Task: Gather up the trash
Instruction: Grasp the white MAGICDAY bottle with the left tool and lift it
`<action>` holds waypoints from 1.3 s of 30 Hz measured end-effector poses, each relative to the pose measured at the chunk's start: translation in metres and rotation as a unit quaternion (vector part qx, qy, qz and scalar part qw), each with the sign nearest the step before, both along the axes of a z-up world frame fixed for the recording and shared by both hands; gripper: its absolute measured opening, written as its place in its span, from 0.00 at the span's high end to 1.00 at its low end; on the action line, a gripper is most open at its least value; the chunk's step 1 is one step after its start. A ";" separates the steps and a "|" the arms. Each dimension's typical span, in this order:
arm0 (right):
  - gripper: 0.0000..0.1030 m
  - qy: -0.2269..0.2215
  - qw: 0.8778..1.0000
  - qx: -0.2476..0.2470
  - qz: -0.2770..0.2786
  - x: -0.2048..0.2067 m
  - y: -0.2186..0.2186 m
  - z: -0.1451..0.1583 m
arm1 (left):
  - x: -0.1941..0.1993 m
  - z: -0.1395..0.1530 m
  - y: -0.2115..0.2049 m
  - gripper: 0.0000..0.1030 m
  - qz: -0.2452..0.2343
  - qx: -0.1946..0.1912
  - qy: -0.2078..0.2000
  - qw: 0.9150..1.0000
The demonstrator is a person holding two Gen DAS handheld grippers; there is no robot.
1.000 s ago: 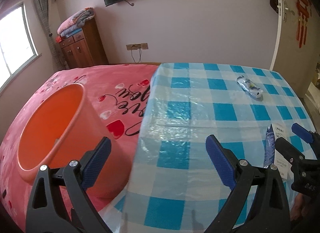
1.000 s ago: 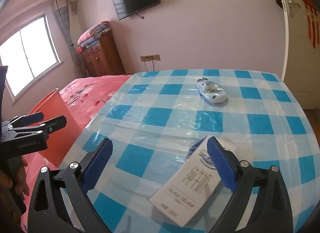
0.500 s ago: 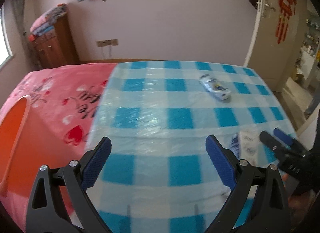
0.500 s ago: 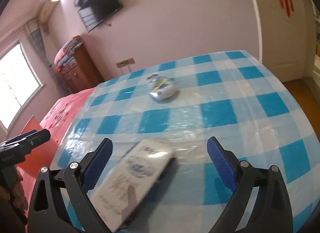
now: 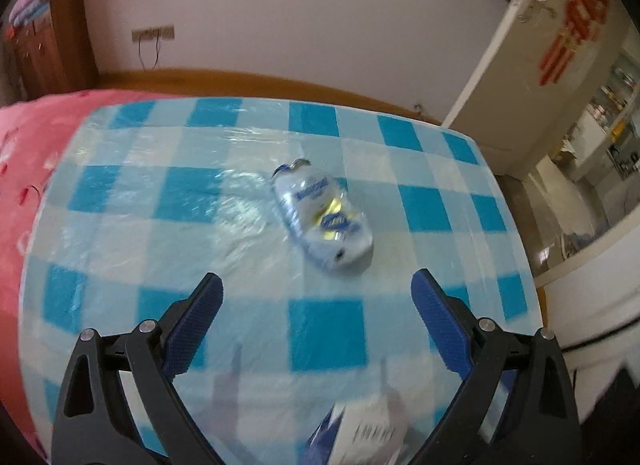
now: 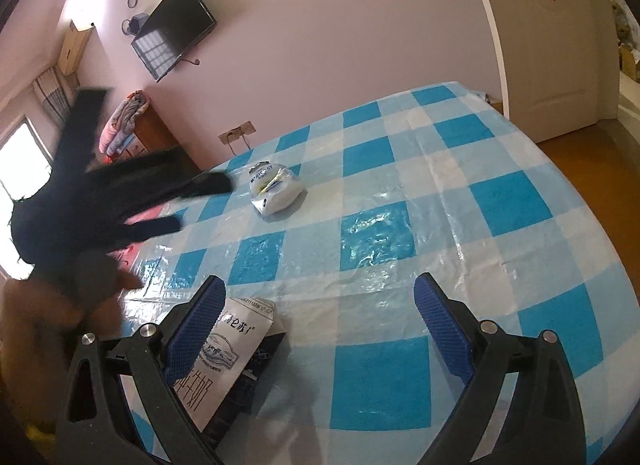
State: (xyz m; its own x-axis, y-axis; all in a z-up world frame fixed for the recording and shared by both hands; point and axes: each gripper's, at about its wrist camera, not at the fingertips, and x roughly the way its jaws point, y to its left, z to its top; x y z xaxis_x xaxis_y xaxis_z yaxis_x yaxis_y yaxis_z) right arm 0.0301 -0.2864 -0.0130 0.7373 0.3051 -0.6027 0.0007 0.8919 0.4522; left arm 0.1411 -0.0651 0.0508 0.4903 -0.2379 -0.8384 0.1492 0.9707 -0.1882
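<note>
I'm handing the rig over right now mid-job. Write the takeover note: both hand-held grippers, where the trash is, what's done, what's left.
Left hand-held gripper: open, empty, aimed at the crumpled white wrapper lying mid-table on the blue checked tablecloth.
Right hand-held gripper: open, empty, above the white carton at the near table edge; the carton lies by its left finger, not between the jaws.
Done: nothing picked up; both pieces lie on the table.
Left: grasp the wrapper and the carton and bin them. No bin is in view now.
</note>
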 end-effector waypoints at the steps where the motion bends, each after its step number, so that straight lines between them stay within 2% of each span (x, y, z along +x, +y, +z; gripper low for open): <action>1: 0.09 -0.001 1.000 0.003 0.001 0.000 -0.002 0.000 | 0.008 -0.003 -0.003 0.07 0.007 0.000 0.006 1.000; 6: 0.09 -0.001 1.000 0.020 0.002 0.001 -0.012 0.000 | 0.047 -0.023 -0.014 0.07 0.050 -0.010 0.049 0.998; 12: 0.09 0.001 0.999 0.032 0.010 0.002 -0.016 -0.001 | 0.061 -0.037 -0.022 0.07 0.069 0.020 0.064 0.995; 16: 0.09 -0.002 0.999 0.037 0.016 0.000 -0.017 0.000 | 0.064 -0.039 -0.027 0.10 0.072 0.038 0.057 0.995; 24: 0.09 0.013 0.998 0.047 0.030 0.003 -0.017 -0.004 | 0.063 -0.035 -0.028 0.37 0.071 0.076 0.031 0.994; 30: 0.09 0.018 0.997 0.043 0.056 0.004 -0.004 -0.004 | 0.064 -0.033 -0.025 0.38 0.046 0.072 0.025 0.996; 35: 0.09 0.029 0.995 0.033 0.088 0.004 0.016 -0.006 | 0.056 -0.032 -0.010 0.41 0.037 0.055 0.021 0.998; 39: 0.09 0.038 0.992 0.027 0.113 0.004 0.033 -0.009 | 0.049 -0.033 0.004 0.44 0.030 0.059 0.011 0.998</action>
State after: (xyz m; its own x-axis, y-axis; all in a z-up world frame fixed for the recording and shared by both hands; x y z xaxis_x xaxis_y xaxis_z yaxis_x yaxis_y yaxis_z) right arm 0.0345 -0.2535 -0.0223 0.5989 0.4915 -0.6323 -0.1607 0.8472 0.5064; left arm 0.1898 -0.0610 0.0177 0.4814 -0.1069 -0.8700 0.0864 0.9935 -0.0742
